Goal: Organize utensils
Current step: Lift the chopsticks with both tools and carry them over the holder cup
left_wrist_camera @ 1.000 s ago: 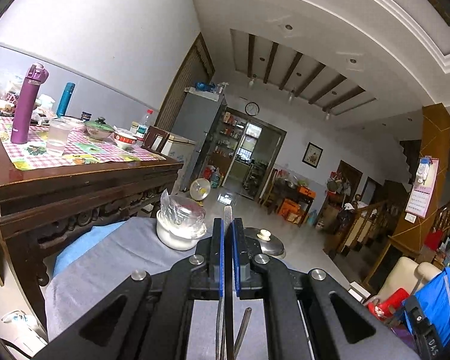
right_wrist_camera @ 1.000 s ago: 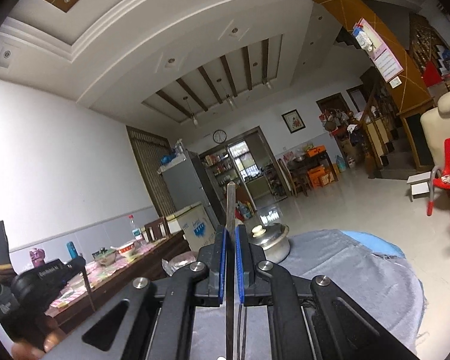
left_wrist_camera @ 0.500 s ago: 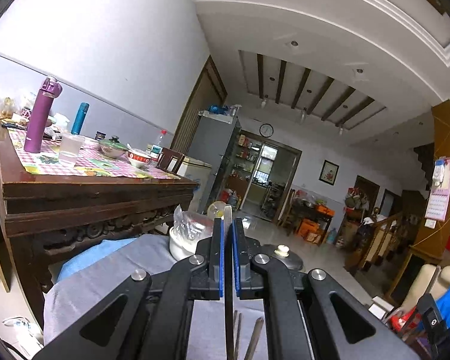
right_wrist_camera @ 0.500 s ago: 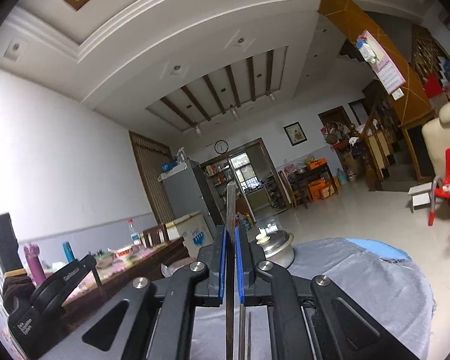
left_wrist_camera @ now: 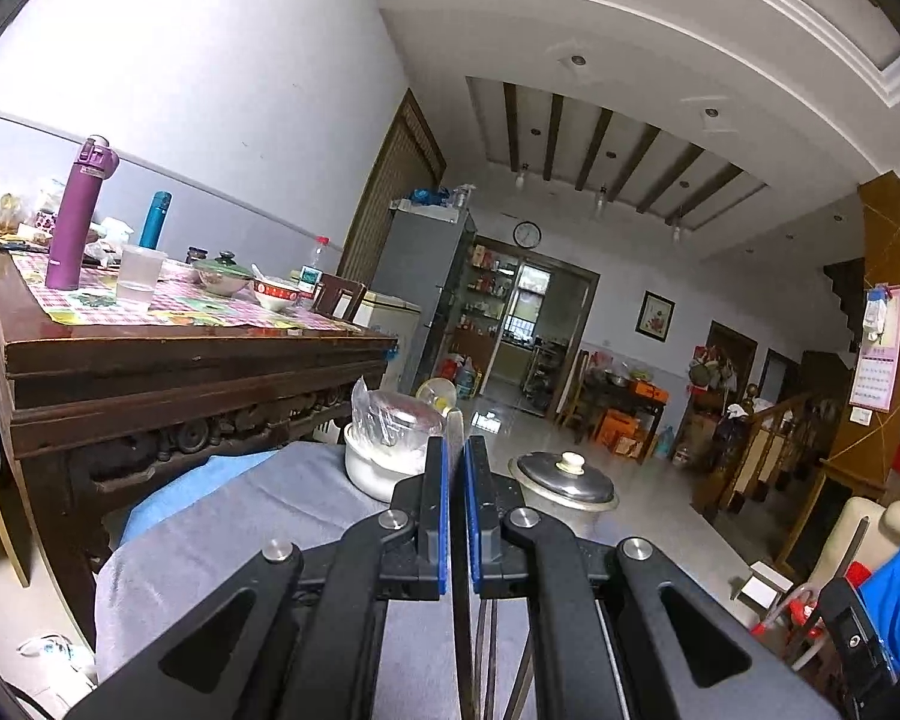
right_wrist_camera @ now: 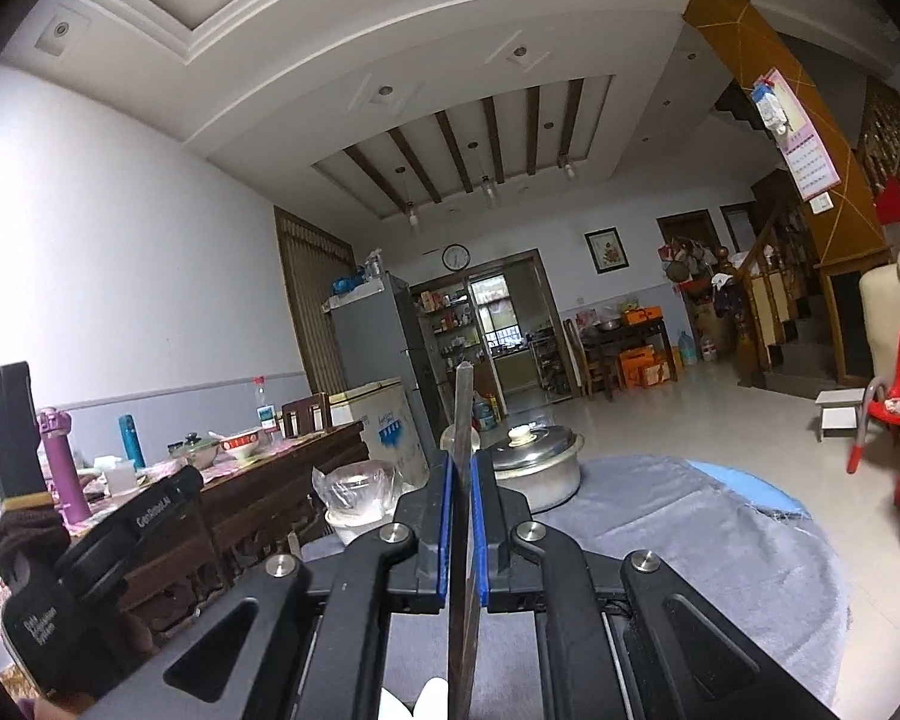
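Observation:
In the left wrist view my left gripper (left_wrist_camera: 456,450) is shut on a thin flat metal utensil (left_wrist_camera: 455,425) whose tip pokes up just past the blue pads. More thin utensils (left_wrist_camera: 493,648) lie on the grey cloth (left_wrist_camera: 210,552) beneath it. In the right wrist view my right gripper (right_wrist_camera: 462,465) is shut on a long flat metal utensil (right_wrist_camera: 463,402) that stands edge-on and sticks well above the fingertips. Both grippers point level over the cloth-covered table. What kind of utensil each one holds is hidden by the jaws.
A lidded steel pot (left_wrist_camera: 564,483) (right_wrist_camera: 534,462) and a white bowl with a plastic bag (left_wrist_camera: 390,450) (right_wrist_camera: 357,498) stand at the cloth's far edge. A dark wooden table (left_wrist_camera: 180,372) with bottles and bowls is to the left. A gloved hand (right_wrist_camera: 27,540) shows at the left.
Both grippers have sunk a little toward the cloth and stayed shut on their utensils. The right view has rolled slightly, and the left hand's unit has shifted in it.

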The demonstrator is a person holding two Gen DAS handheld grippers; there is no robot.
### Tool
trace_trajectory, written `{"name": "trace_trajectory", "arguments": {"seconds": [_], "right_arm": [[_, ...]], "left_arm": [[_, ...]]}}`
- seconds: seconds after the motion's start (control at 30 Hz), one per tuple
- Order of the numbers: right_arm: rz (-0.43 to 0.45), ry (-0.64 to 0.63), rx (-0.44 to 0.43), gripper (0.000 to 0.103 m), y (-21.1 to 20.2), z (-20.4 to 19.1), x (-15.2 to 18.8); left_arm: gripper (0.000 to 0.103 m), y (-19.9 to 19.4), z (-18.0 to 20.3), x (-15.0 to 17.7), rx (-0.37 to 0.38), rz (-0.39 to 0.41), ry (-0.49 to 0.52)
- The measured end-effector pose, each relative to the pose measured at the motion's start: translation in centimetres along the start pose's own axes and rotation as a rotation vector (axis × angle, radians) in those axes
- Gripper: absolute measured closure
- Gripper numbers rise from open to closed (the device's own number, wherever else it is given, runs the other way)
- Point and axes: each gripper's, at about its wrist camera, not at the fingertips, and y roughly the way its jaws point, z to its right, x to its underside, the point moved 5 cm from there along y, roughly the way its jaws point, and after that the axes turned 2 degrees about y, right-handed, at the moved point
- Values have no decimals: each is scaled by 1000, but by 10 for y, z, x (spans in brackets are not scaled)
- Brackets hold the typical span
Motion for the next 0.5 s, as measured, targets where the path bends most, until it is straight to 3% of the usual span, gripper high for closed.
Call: {"name": "trace_trajectory", "arguments": {"seconds": [0.5], "right_arm": [[-45,-33,-18,96,-7,-8,9]], "left_arm": [[97,-18,-1,6,72,-58,45]]}}
